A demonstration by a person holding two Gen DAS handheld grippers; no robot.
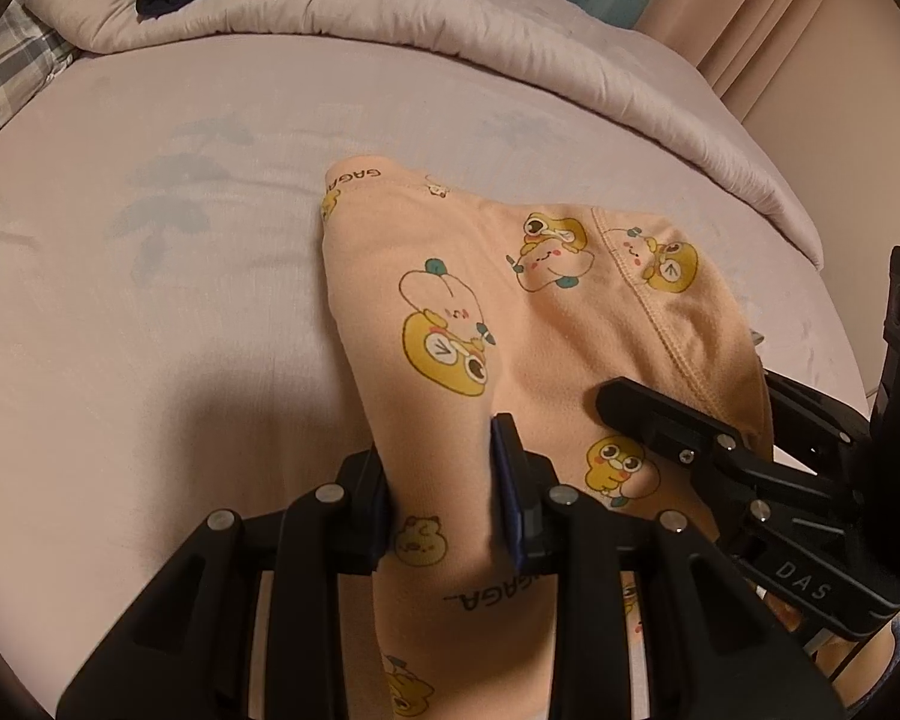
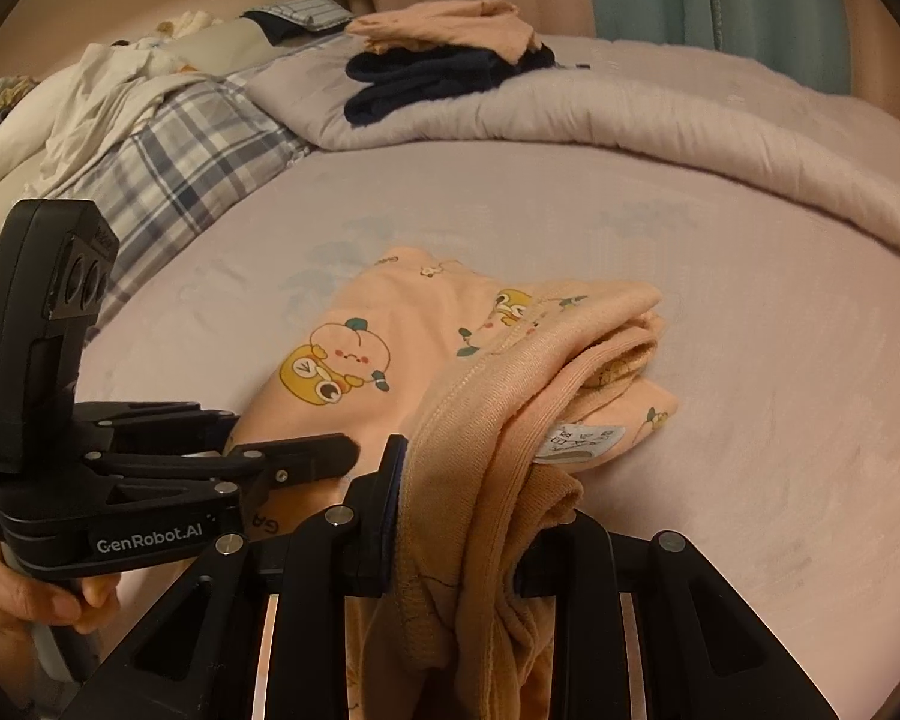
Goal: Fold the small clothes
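Left wrist view: your left tool (image 1: 444,480) pinches the peach cartoon-print garment (image 1: 510,312), which trails onto the bed (image 1: 150,300). Your right tool (image 2: 456,516) clamps its ribbed hem, bunched between both fingers.

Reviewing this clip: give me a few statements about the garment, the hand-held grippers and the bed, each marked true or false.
1. Both the left hand-held gripper and the right hand-held gripper are clamped on the peach cartoon-print garment. True.
2. The garment hangs fully clear of the bed sheet. False: its far end rests on the sheet.
3. Dark folded clothes lie on the rolled duvet. True.
4. The garment is plain, without print. False: it shows cartoon figures.
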